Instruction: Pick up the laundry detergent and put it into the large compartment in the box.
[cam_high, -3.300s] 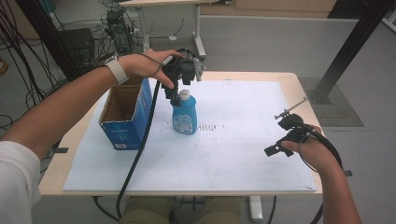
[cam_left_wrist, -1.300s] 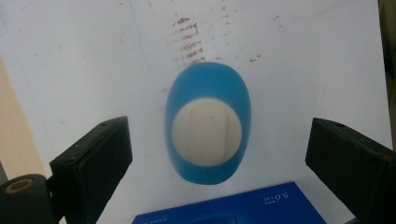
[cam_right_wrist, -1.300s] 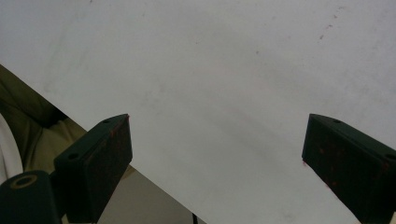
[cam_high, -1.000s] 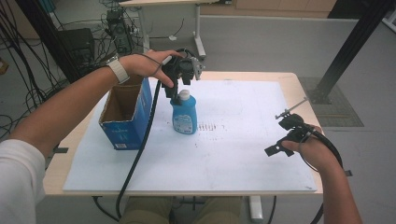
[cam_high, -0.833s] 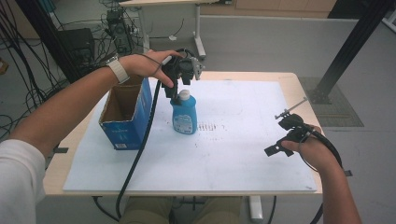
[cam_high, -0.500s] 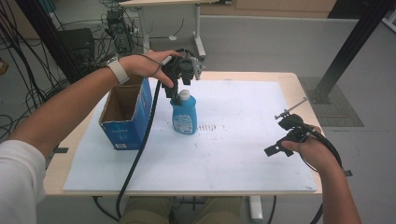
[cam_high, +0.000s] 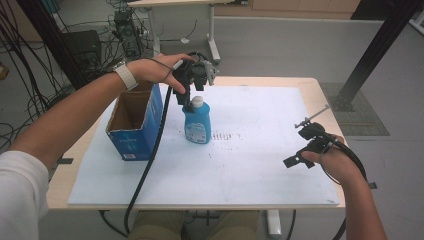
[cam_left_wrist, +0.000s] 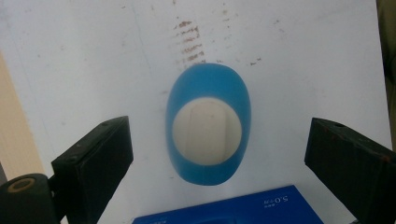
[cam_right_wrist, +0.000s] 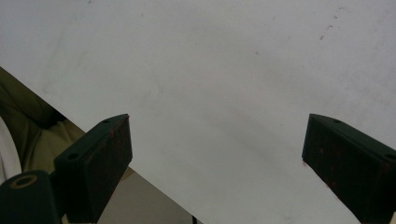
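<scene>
Glossy blue plastic bottle (cam_high: 197, 126), printed cardboard box (cam_high: 134, 125), matt scuffed white board (cam_high: 260, 150).

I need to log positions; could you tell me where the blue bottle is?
In the high view, the bottle stands upright left of centre on the white board, beside the box, directly under the open left gripper.

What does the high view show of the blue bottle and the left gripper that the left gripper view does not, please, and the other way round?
The high view alone gives the bottle's label side, standing upright beside the open blue carton, with the left gripper poised just above its cap. The left gripper view alone looks straight down on the white cap, with a black jaw wide on either side, neither touching it. Both show the blue bottle, the white board and the brown smudges on it.
</scene>
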